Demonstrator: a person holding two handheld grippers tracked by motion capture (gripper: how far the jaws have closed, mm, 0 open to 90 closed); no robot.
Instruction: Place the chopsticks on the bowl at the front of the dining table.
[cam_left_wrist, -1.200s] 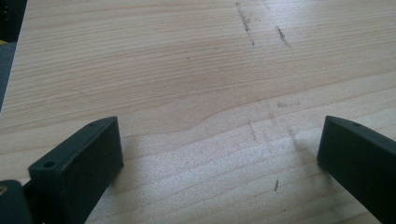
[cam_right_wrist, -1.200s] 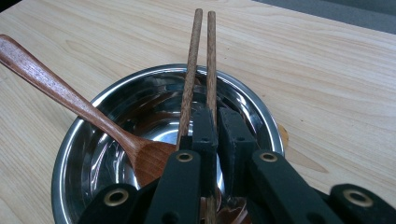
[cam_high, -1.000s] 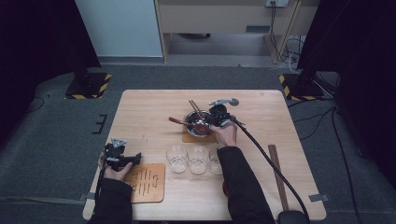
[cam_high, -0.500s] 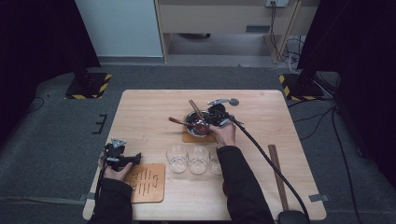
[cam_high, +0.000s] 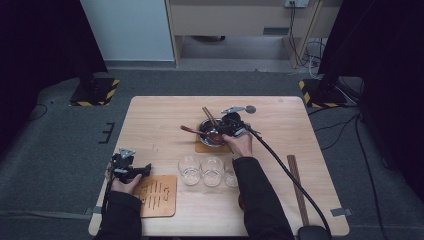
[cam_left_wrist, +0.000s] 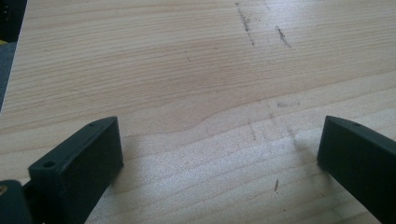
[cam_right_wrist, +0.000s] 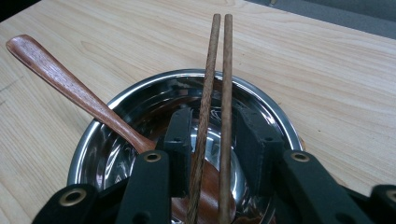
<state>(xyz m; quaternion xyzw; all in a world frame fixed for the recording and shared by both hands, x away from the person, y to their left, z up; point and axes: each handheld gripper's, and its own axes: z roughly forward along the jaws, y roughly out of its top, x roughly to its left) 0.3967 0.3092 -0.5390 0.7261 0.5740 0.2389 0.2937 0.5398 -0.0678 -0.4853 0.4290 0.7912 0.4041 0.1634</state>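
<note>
Just opened: right claw (cam_right_wrist: 212, 154), jaws now parted a little over the round shiny steel bowl (cam_right_wrist: 275, 116) at mid-bench. Between the jaws, still flanked but no longer pinched, the pair of dark brown wooden chopsticks (cam_right_wrist: 219, 84), lower ends down in the bowl, upper ends leaning out over the far rim. Gaps visible on both sides of the sticks in the right gripper view. Beside them in the same bowl, a reddish-brown wooden spoon (cam_right_wrist: 70, 88), handle slanting out to the left. Reads as a release: chopsticks delivered into the bowl, probably only the withdrawal left. Risk of nudging the sticks when lifting away. Left claw (cam_left_wrist: 219, 154) spread wide, gripping nothing, low over bare pale wooden bench (cam_left_wrist: 187, 70) at the near left.
</note>
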